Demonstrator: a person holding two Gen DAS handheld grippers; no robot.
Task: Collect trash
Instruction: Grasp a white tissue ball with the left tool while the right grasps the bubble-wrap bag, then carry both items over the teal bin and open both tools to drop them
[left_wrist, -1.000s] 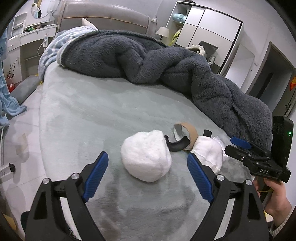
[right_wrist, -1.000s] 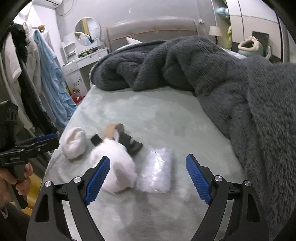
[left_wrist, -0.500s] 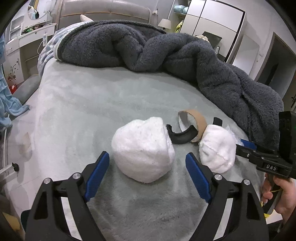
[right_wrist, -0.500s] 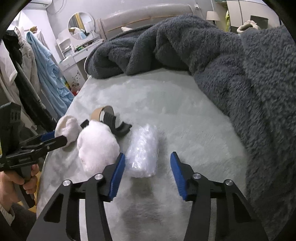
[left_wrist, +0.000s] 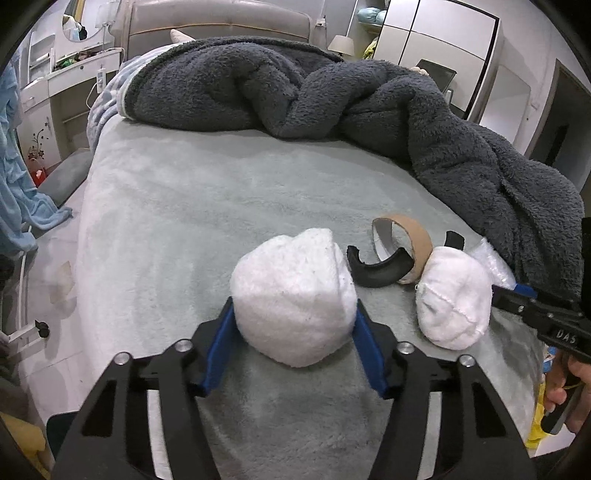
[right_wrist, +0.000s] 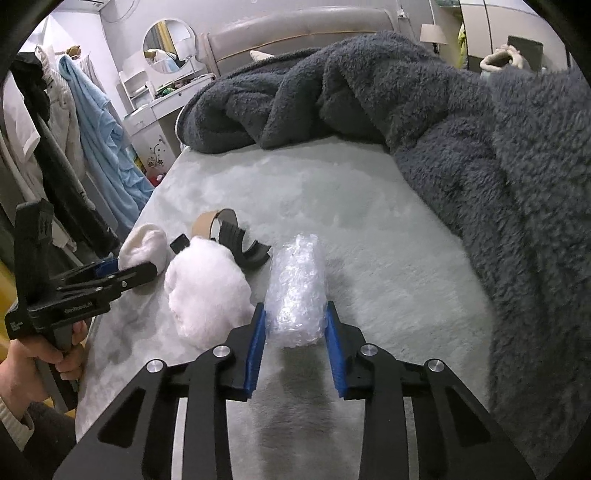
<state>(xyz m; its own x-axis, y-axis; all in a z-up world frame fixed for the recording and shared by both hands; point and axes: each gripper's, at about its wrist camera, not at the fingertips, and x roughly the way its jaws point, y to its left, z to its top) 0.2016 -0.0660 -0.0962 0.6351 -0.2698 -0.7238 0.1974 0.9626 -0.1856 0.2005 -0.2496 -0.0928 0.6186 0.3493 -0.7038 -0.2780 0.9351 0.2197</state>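
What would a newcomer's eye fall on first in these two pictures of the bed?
First, the two black grippers with blue pads at the near edge of the pale grey-green bed: the left gripper has just closed on a fluffy white cotton wad, and the right gripper on a clear crinkled bubble-wrap bundle. Next, the big dark grey fleece blanket heaped across the far side.

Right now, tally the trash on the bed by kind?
White fluffy wads: 2, one in the left tongs, one beside it
Bubble wrap bundle: 1, in the right tongs
Cardboard tape ring: 1
Black curved pieces: 2
Total: 6
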